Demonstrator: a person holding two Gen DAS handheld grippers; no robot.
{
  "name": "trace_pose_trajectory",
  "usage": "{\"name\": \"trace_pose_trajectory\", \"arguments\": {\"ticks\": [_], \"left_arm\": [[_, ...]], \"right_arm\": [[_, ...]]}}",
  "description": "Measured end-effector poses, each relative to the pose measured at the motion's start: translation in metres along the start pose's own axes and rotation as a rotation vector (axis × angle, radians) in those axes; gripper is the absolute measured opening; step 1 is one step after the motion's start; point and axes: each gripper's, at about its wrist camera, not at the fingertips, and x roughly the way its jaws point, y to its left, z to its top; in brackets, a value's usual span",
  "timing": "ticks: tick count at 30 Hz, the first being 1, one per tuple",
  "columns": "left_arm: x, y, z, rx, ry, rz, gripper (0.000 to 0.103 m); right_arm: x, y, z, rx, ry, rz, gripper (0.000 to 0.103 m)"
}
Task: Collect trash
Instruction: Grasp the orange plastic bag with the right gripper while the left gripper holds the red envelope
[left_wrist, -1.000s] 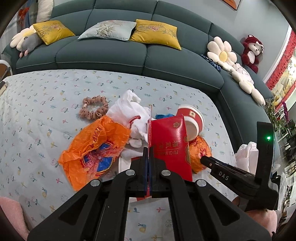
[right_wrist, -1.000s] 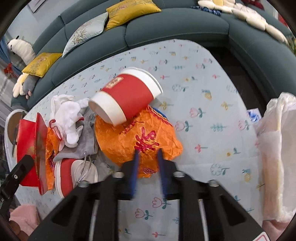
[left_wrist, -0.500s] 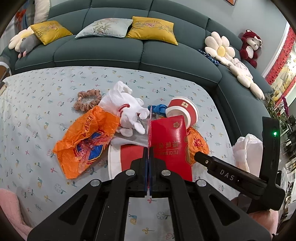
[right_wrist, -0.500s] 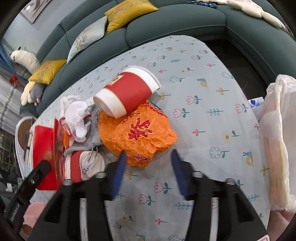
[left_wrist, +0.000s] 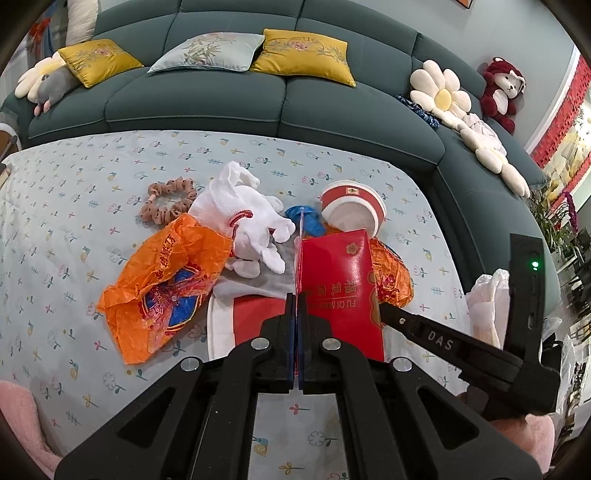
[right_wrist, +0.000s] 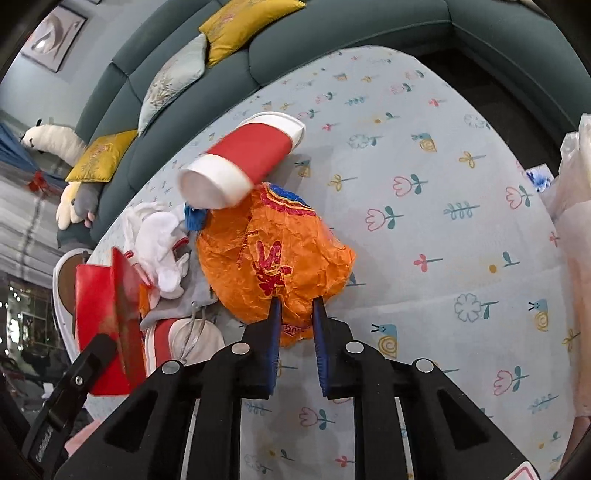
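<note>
- While I held the left gripper (left_wrist: 296, 295) clamped on the thin edge of the red packet (left_wrist: 338, 291), its two fingers were pressed flat together on the card, which stood upright on its edge above the table (left_wrist: 74, 206).
- My right gripper (right_wrist: 296, 306) was partly open, a blue finger on each side of the near edge of the crumpled orange wrapper (right_wrist: 273, 254); from these views I could not tell whether the pads were already touching it.
- That wrapper lay straight ahead of the right fingers, near the right edge of the table, so the right hand was plainly the nearer one for it.
- Its bulk ran away from the fingers toward the red paper cup (right_wrist: 243, 162), which lay on its side against the wrapper's far edge, with its long axis running across the line of my fingers.
- Left of the wrapper sat the white glove (right_wrist: 162, 243) and a second orange bag (left_wrist: 166, 280), closer to the left hand.
- A white trash bag (left_wrist: 487, 306) stood off the right edge of the table, and I judged that was where both pieces should go.
- I judged the wrapper light and springy, likely to slip from a shallow pinch.
</note>
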Motion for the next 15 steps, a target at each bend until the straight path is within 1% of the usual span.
{"name": "trace_pose_trajectory", "arguments": {"ticks": [7,12,15], "left_arm": [[-0.007,-0.011,-0.002,0.01,-0.008,-0.007,0.0],[-0.021,-0.033,-0.002,0.03,-0.027,-0.023,0.0],[-0.032,-0.052,-0.003,0.052,-0.044,-0.037,0.0]], "right_arm": [[-0.035,0.004,-0.008,-0.053,-0.063,0.0,0.015],[-0.071,0.003,-0.012,-0.082,-0.126,-0.009,0.015],[-0.101,-0.001,-0.015,-0.102,-0.175,-0.015,0.015]]}}
